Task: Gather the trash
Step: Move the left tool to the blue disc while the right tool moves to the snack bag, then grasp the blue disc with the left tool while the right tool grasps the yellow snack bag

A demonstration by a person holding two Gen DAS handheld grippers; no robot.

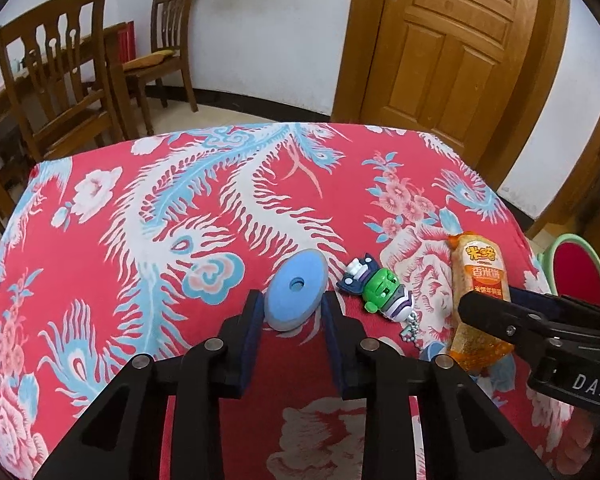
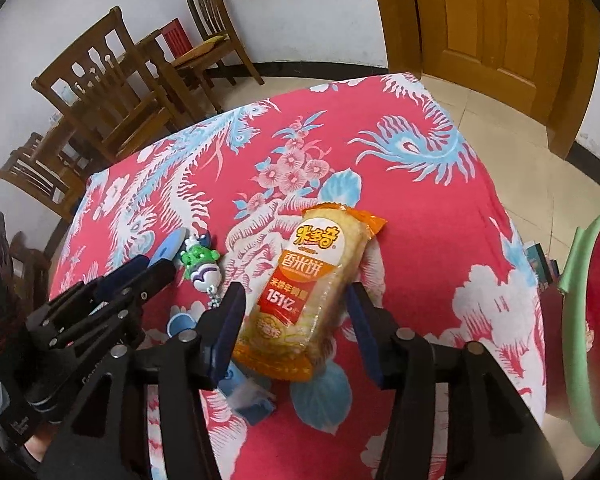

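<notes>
- Red floral cloth-covered table (image 1: 100,248): three loose items lie on it and nothing looks collected. I judge the task to be at an early stage.
- Green-rimmed red bin or basin (image 2: 580,320): sits off the table edge, well to the right of the right gripper. Probably the trash receptacle, but I cannot confirm this, and its contents are not visible.
- Orange plastic rice-cracker snack packet (image 2: 312,292): lies flat on the cloth between the two fingers of the right gripper (image 2: 296,320). The jaws stand apart with a visible gap on the right side, so it is not yet gripped or lifted.
- Blue foam disc with a centre hole (image 1: 296,290): tilted on edge between the fingers of the left gripper (image 1: 294,316). The pads sit against its rim, which I read as a clamped hold, low at the cloth.
- Green-and-purple toy figure keychain (image 1: 380,288): lies on the cloth just right of the left gripper, untouched. Likely not trash.
- Remaining: close on the packet, then carry the items to the receptacle.
</notes>
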